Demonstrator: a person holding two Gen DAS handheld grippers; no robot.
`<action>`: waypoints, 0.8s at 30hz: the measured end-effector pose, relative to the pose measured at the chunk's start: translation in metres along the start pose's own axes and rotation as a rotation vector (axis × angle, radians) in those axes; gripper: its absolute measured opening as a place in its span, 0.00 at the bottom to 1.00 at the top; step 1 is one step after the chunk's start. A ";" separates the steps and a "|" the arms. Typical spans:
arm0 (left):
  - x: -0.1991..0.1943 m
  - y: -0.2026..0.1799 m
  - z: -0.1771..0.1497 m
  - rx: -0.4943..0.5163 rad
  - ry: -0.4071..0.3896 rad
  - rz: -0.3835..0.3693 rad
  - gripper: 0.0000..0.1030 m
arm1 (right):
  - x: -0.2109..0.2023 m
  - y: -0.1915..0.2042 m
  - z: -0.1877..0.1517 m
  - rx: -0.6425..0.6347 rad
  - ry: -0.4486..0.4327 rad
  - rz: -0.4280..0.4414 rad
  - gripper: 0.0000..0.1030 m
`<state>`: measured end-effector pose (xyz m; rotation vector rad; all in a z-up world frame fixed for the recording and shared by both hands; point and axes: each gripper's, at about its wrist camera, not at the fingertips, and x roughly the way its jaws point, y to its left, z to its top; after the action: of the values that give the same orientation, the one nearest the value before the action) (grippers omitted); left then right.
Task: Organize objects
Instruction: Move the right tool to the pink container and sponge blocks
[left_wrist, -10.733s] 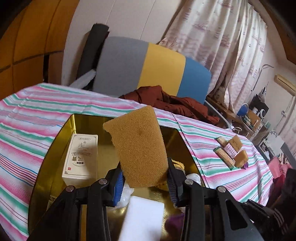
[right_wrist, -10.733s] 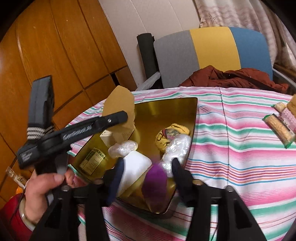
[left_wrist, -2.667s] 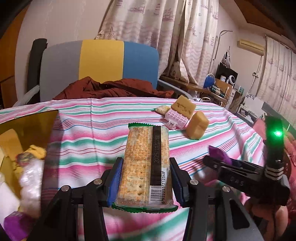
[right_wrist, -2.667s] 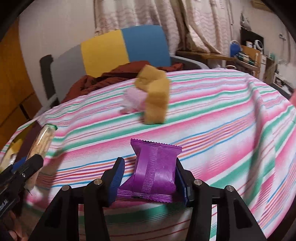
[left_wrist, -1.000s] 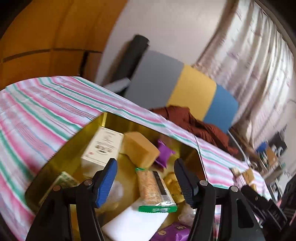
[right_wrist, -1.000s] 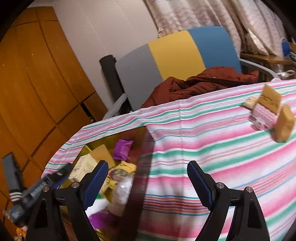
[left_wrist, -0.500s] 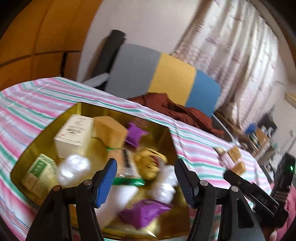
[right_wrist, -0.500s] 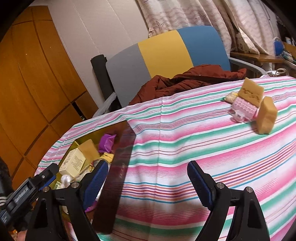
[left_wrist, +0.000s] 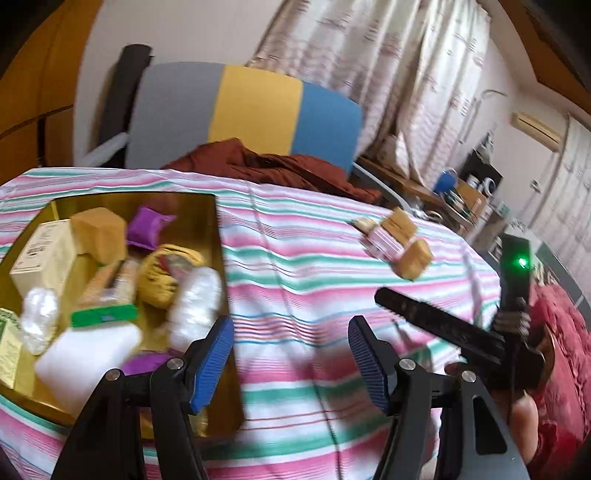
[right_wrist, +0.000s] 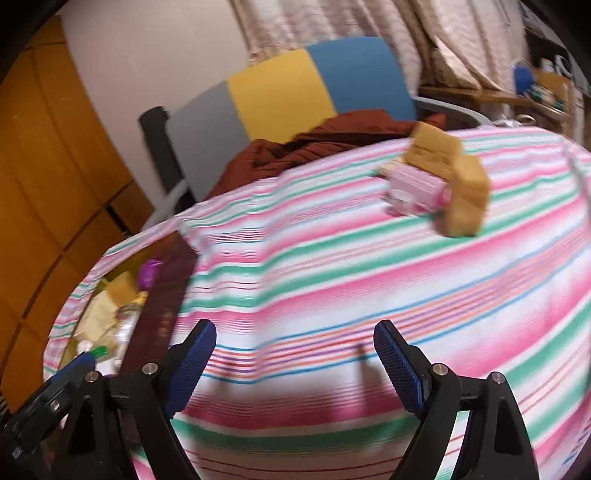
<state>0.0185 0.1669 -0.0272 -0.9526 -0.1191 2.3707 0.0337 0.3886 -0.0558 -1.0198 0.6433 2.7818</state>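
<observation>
Both the left gripper (left_wrist: 290, 354) and right gripper (right_wrist: 293, 363) are spread wide, holding nothing. The leftover pile (right_wrist: 437, 184) sits at 1 o'clock, well apart from the tray (left_wrist: 218, 236) at 9 o'clock. Its sponges (right_wrist: 465, 195) and pink pack (right_wrist: 413, 190) touch, so a careless pinch could drag a neighbour along.

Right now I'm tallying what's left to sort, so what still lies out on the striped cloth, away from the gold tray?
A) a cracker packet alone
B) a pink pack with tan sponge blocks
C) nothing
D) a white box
B: the pink pack and tan sponge blocks sit together on the striped cloth, far from the gold tray.
</observation>
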 end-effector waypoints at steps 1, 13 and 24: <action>0.002 -0.004 -0.001 0.007 0.012 -0.012 0.63 | 0.000 -0.007 0.001 0.012 -0.002 -0.011 0.85; 0.019 -0.036 -0.011 0.077 0.073 -0.050 0.63 | -0.001 -0.103 0.070 0.142 -0.101 -0.213 0.85; 0.024 -0.045 -0.018 0.107 0.101 -0.054 0.64 | 0.057 -0.115 0.109 0.052 -0.019 -0.306 0.37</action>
<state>0.0378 0.2156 -0.0422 -1.0026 0.0208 2.2513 -0.0467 0.5361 -0.0578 -0.9871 0.5060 2.4937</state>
